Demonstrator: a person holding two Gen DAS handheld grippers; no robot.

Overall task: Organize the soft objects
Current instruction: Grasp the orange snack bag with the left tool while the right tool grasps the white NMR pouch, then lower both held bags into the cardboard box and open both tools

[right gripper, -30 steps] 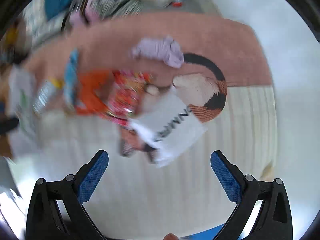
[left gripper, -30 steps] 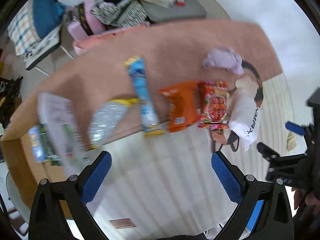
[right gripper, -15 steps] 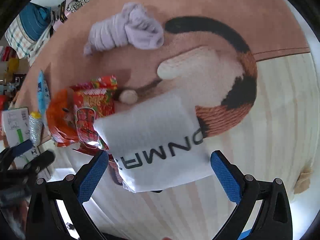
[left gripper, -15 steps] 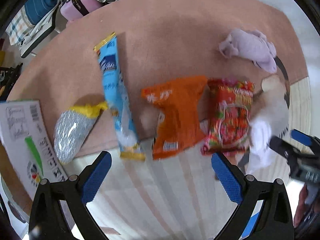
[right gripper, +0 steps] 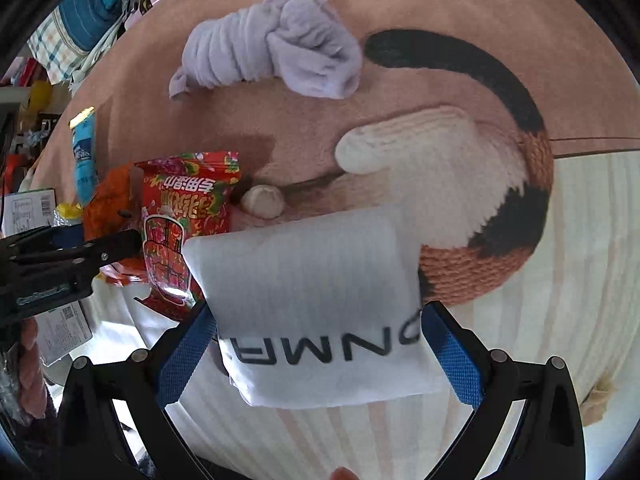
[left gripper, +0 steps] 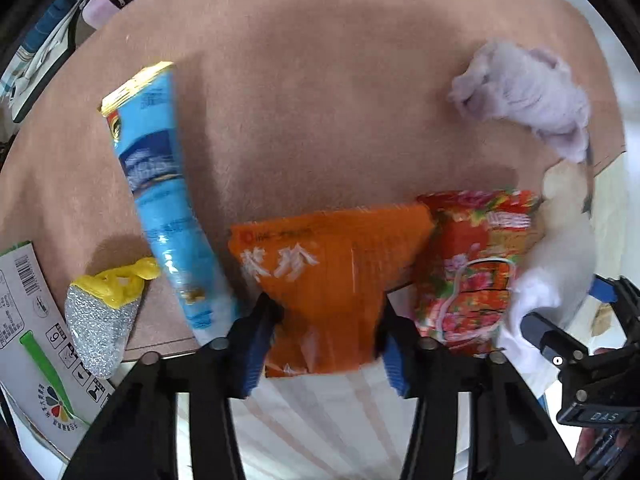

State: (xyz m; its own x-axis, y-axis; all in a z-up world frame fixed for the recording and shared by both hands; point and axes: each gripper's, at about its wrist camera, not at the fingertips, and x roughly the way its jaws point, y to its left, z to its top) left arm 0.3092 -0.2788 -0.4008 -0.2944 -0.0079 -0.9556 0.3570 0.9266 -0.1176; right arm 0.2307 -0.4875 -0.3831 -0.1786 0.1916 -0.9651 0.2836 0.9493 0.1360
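Observation:
My left gripper (left gripper: 324, 344) has its jaws closing on the near end of an orange snack bag (left gripper: 332, 280); the blue pads (left gripper: 252, 344) touch its sides. A long blue packet (left gripper: 160, 196) lies left of it, a red flowered packet (left gripper: 476, 264) right. My right gripper (right gripper: 320, 356) is open with its jaws either side of a folded white cloth with black letters (right gripper: 312, 300). A crumpled lilac towel (right gripper: 276, 60) lies further back on the pink rug (right gripper: 240, 112); it also shows in the left wrist view (left gripper: 524, 92).
A silver scourer with a yellow top (left gripper: 104, 320) lies at the left beside a printed cardboard box (left gripper: 28, 320). The rug has a cat pattern (right gripper: 460, 184) and a cream striped part (right gripper: 560, 280). Clothes and bags (right gripper: 76, 28) are piled beyond the rug.
Both grippers have dropped down and forward. The left jaws have narrowed around the orange bag. The right jaws now straddle the white cloth.

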